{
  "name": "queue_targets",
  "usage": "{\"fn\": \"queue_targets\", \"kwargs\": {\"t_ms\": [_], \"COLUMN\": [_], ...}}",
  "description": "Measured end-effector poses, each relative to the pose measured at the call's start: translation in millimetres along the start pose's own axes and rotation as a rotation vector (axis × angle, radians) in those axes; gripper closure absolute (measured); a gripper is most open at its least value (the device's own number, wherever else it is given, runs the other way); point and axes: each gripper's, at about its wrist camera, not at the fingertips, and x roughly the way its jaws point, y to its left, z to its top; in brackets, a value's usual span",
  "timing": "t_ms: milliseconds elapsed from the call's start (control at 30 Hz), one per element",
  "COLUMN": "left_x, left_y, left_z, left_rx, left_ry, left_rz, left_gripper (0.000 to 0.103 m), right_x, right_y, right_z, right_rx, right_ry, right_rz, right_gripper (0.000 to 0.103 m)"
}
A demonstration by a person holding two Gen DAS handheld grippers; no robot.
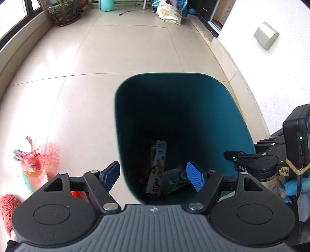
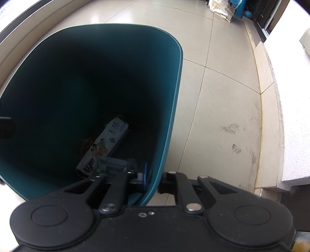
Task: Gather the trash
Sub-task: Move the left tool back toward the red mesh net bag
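Observation:
A teal trash bin stands on the tiled floor and holds a printed carton and a dark green wrapper. My left gripper is open and empty, above the bin's near left rim. My right gripper is shut on the bin's right wall, one finger inside and one outside; it also shows in the left wrist view at the bin's right edge. The carton and wrapper also show in the right wrist view. A red mesh bag with crumpled trash lies on the floor left of the bin.
A white wall runs close along the bin's right side. A potted plant and a plastic bag sit far down the floor. A red fuzzy cloth lies at the lower left.

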Motion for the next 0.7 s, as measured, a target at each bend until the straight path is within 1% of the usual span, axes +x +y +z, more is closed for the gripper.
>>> {"fn": "queue_targets", "kwargs": {"t_ms": [233,333,467,567,700], "left_x": [-32.7,-41.7,-46.2,-46.8,-41.1], "left_y": [43.4,61.5,84.6,104.4,135.0], "left_z": [-15.8,-22.3,-28.5,-35.9,-44.6], "left_rx": [-0.047,-0.077,-0.12,-0.155,-0.208], "left_ry": [-0.047,-0.053,-0.053,-0.047,-0.03], "left_rz": [0.058,0.076,0.089,0.095,0.132], "left_gripper": [0.027,0.027,0.027,0.027,0.027], "right_x": [-10.3,-15.0,-17.1,-17.4,-18.6], "right_y": [0.1,0.0,-2.0,-10.7,-15.6], "right_z": [0.7,1.1,-2.5,-7.6,-13.3], "right_rx": [0.024,0.04,0.055,0.113,0.146], "right_ry": [-0.017,-0.03,-0.041,-0.037,-0.031], "right_rz": [-0.021,-0.027,-0.079,-0.074,-0.097], "right_gripper": [0.096,0.097,0.098,0.099,0.098]}}
